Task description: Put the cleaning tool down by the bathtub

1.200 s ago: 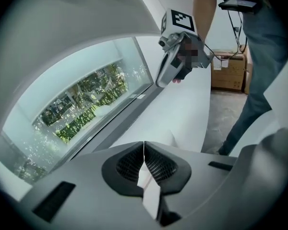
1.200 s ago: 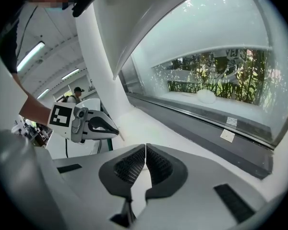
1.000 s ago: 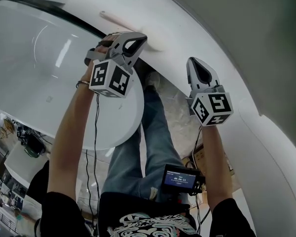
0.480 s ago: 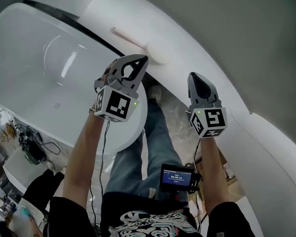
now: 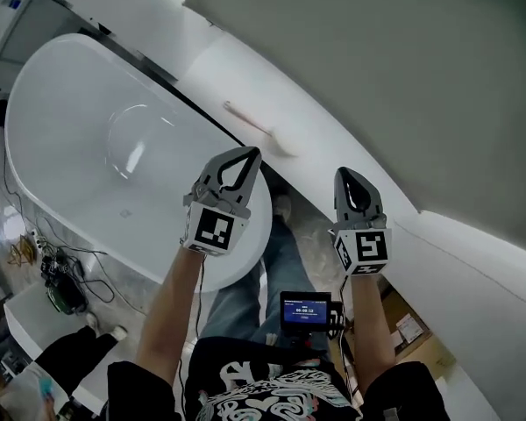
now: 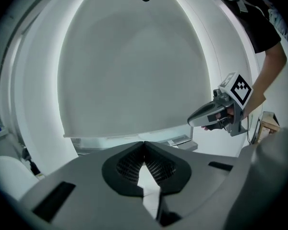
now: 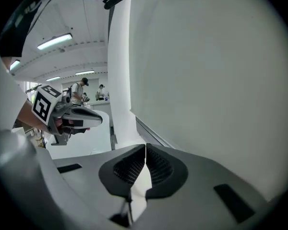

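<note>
both grippers are up in front of the person, side by side. the left gripper (image 5: 246, 157) is clenched tight with nothing in it. its own view shows the two ribbed pads pressed flat together and only grey wall past them. same story for the right gripper (image 5: 348, 175): pads together, empty, pointing out over the edge.

the cleaning tool (image 5: 258, 129) isn't held at all. it's lying on the white ledge (image 5: 215, 73) just ahead of the left gripper's tip, and ahead and to the left of the right gripper. it's well apart from both jaws. its thin handle runs away from the left gripper and the wider head is the end nearest to it. so the task looks pretty much done already.

handling guess, if anyone had to take it again: it looks like a slim pale stick, probably plastic, so light and stiff. it's likely smooth enough to slide in the pads, more so if it's wet. whether the head is sponge or bristle can't be told from here. best grab is probably on the handle a bit above the head, pinched across the narrow side, so the head end doesn't swing down.

further out, the bathtub (image 5: 79, 95) stretches away to the left of the left gripper, with a dark gap between it and the ledge. the grey wall (image 5: 377, 60) rises beyond both.
</note>
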{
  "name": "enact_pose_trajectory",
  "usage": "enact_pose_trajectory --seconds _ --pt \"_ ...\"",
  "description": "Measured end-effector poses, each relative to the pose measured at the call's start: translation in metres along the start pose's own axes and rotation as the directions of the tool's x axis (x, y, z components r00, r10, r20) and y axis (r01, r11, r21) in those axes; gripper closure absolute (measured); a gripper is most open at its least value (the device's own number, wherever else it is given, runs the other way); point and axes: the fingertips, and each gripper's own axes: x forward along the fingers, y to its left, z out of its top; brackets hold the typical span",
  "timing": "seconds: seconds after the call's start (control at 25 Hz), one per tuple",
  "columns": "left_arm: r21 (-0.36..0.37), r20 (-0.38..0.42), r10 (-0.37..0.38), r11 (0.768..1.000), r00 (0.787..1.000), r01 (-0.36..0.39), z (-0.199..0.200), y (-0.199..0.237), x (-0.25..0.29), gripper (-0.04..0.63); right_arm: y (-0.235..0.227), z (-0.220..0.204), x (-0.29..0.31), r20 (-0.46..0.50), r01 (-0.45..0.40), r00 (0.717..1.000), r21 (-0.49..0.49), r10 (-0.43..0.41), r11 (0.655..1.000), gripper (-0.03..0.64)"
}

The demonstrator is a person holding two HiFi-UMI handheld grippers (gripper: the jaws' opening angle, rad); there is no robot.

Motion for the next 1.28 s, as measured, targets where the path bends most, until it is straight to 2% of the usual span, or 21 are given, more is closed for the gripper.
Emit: enact_pose_trajectory --seconds 0.2,0.36,0.6,0.8,0.92,1.04,1.16,1.28 --pt "-0.007 0.023 0.026 1.0 0.999 -0.026 0.029 0.007 -0.027 0.578 0.019 0.034 -0.019 0.019 -0.008 1.0 -0.028 0.009 1.0 0.589" --pt "0.002 0.084 0.047 0.999 0.995 -0.047 0.079 0.025 -0.057 0.578 0.032 0.079 -0.049 0.028 0.01 1.0 -0.055 -0.008 0.998 0.588" --pt "-0.11 0.093 0.084 0.991 0.992 -0.074 0.12 0.023 -0.09 0.578 0.028 0.13 -0.084 0.123 0.06 0.991 -0.029 -0.056 0.998 0.589" --pt "-0.094 0.171 0.119 0.99 0.978 -0.104 0.158 0.025 -0.112 0.578 0.03 0.172 -0.117 0.226 0.095 0.971 -0.068 -0.078 0.993 0.589" --pt "-0.123 0.252 0.161 0.983 0.954 -0.133 0.181 0.033 -0.129 0.578 0.038 0.192 -0.128 0.263 0.067 0.963 -0.04 -0.054 0.997 0.589" --pt "-0.182 0.233 0.222 0.966 0.947 -0.182 0.19 0.037 -0.143 0.578 0.037 0.203 -0.138 0.268 0.078 0.961 -0.008 -0.073 0.997 0.588" --pt "-0.181 0.191 0.233 0.963 0.953 -0.199 0.198 0.032 -0.155 0.578 0.033 0.21 -0.15 0.279 0.112 0.954 0.001 -0.107 0.994 0.588" --pt "-0.215 0.266 0.252 0.956 0.931 -0.198 0.22 0.033 -0.161 0.578 0.032 0.22 -0.158 0.289 0.131 0.95 -0.011 -0.122 0.991 0.589"
